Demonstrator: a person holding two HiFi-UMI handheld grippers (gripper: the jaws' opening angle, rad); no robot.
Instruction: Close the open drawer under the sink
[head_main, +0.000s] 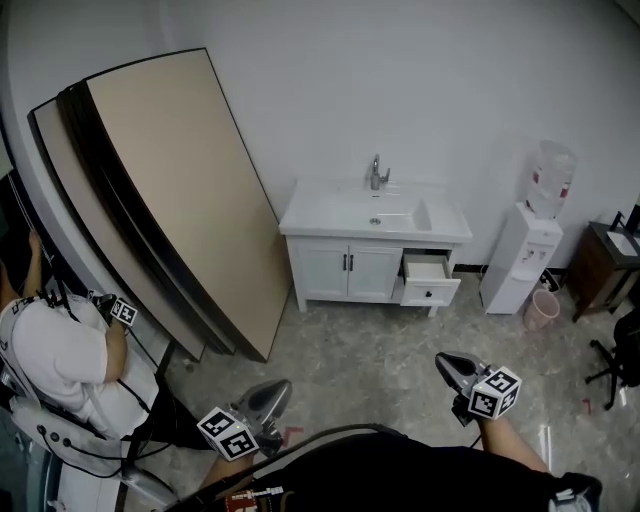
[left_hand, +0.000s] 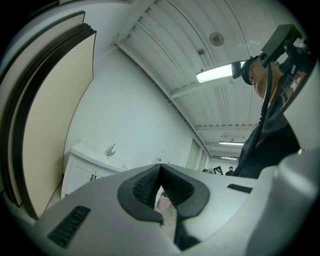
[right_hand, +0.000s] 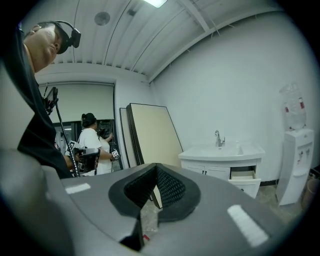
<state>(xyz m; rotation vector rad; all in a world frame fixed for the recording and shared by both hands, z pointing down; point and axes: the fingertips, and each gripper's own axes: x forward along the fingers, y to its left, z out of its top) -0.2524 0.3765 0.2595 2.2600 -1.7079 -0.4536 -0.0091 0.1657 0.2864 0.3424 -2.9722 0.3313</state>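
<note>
White vanity drawer (head_main: 430, 281) stands pulled out beside 2 closed doors (head_main: 348, 272). I hold left gripper (left_hand: 159, 168) and right gripper (right_hand: 155, 168) clenched, empty, well short of it; I judge a push needs no grasp.

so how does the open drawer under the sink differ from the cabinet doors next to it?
The drawer is pulled out, its inside showing; the cabinet doors are shut flush. The drawer front is low and wide; the cabinet doors are tall panels. The drawer has a small dark knob; the cabinet doors have slim vertical handles. Both are white and sit under the sink.
</note>
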